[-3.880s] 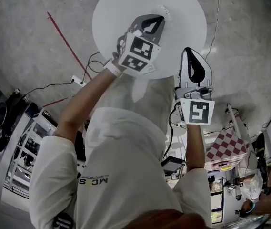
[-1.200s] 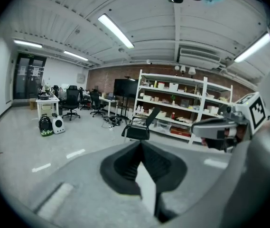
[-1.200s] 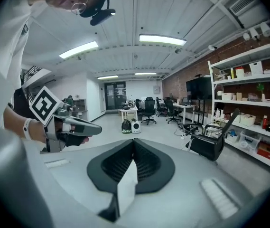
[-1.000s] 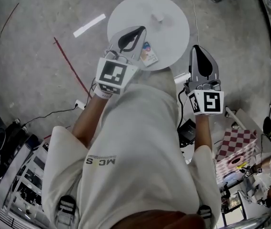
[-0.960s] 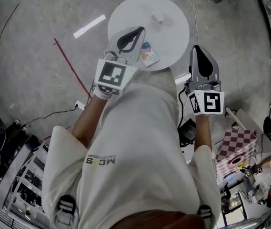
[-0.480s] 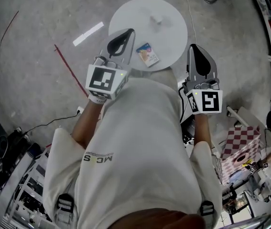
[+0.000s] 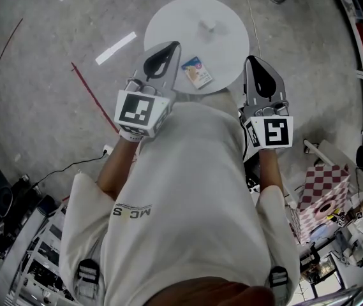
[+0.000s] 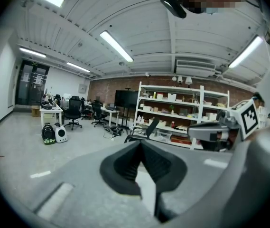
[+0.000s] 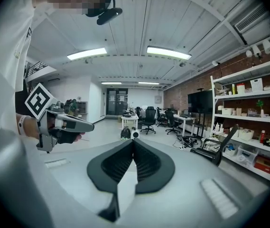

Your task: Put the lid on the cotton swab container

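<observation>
Round table, printed box on it, left tool, right tool nearby

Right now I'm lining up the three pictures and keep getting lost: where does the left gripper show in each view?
Head view: left gripper upper left of centre, over the round table's edge.
Left gripper view: left gripper at bottom centre, jaws together, empty.
Right gripper view: left gripper at the left, pointing right.
Shared landmark: the right gripper, seen in all three.

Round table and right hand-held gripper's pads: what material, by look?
Round table: smooth, even white top, maybe laminate or painted board; can't tell which. Right hand-held gripper pads: matte black, ribbed, probably rubber or soft plastic.
</observation>
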`<action>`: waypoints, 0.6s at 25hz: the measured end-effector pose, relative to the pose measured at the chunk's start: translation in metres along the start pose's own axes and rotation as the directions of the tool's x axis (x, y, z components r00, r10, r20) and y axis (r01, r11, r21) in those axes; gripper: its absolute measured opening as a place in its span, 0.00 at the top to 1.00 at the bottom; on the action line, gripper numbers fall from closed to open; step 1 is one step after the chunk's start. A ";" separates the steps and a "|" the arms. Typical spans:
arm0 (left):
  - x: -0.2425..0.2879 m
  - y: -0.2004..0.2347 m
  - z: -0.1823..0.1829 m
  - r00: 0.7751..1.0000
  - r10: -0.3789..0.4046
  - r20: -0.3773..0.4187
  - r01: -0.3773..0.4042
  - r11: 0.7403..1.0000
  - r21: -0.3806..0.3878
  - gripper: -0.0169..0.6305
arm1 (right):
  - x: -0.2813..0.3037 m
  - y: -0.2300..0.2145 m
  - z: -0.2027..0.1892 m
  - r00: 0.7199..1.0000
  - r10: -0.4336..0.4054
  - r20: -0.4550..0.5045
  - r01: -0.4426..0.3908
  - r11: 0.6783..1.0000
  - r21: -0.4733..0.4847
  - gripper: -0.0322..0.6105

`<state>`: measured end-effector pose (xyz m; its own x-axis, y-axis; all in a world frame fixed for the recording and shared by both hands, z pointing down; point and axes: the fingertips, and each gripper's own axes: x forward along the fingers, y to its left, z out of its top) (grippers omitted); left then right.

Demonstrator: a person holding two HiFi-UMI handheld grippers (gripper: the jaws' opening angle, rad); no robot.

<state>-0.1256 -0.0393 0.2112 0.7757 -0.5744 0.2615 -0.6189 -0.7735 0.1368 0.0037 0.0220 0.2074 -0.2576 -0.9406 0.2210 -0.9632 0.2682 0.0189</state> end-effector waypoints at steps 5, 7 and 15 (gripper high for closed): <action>-0.003 -0.001 -0.001 1.000 0.003 -0.002 -0.003 1.000 0.003 0.97 | -0.003 0.003 0.002 1.000 0.002 0.001 -0.002 1.000 -0.008 0.97; -0.006 -0.002 -0.002 1.000 0.002 -0.005 -0.002 1.000 0.004 0.97 | -0.004 0.005 0.003 1.000 0.002 0.002 -0.002 1.000 -0.011 0.97; -0.003 -0.010 -0.007 1.000 -0.011 -0.013 0.011 1.000 -0.001 0.97 | -0.009 0.000 -0.004 1.000 -0.015 0.001 0.015 1.000 0.002 0.97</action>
<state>-0.1225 -0.0278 0.2153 0.7809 -0.5621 0.2724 -0.6103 -0.7795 0.1411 0.0058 0.0312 0.2093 -0.2429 -0.9448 0.2197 -0.9671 0.2535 0.0207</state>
